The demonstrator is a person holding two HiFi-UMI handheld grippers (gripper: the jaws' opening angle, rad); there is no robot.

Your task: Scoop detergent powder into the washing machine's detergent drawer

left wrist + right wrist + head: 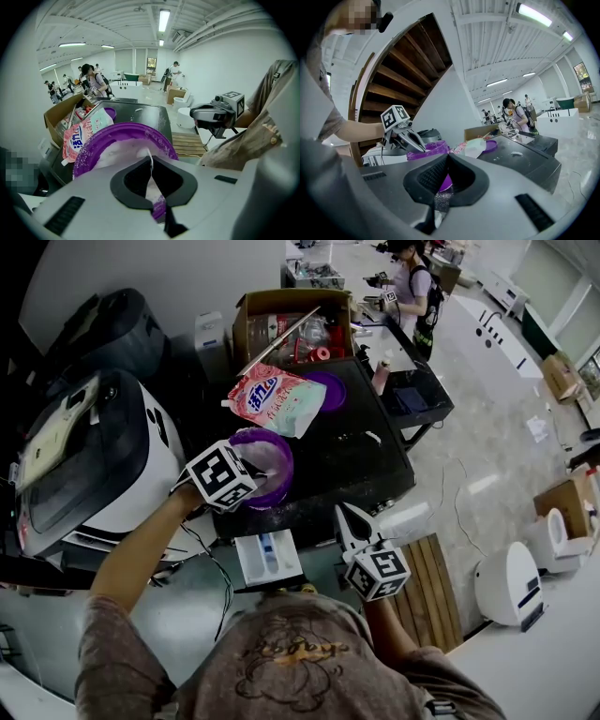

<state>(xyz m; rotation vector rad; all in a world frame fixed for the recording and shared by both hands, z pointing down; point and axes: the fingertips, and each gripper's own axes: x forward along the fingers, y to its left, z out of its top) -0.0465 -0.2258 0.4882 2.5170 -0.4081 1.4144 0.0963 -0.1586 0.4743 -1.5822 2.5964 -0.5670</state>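
A purple bowl (281, 486) of white powder (272, 454) stands at the near left edge of the black tabletop (366, 456). My left gripper (255, 474) is shut on the bowl's rim (159, 208). A pink and white detergent bag (272, 399) lies behind the bowl, with a purple lid (330, 390) beside it. The white detergent drawer (267, 559) is pulled open below the table's near edge. My right gripper (345, 514) hovers to the drawer's right, shut on a thin purple, powder-dusted scoop handle (440, 201). The scoop's bowl is hidden.
An open cardboard box (291, 324) of supplies sits at the table's far end. A white appliance with a dark lid (84, 465) stands to the left. A wooden pallet (436, 587) lies on the floor to the right. A person (412, 287) stands far behind.
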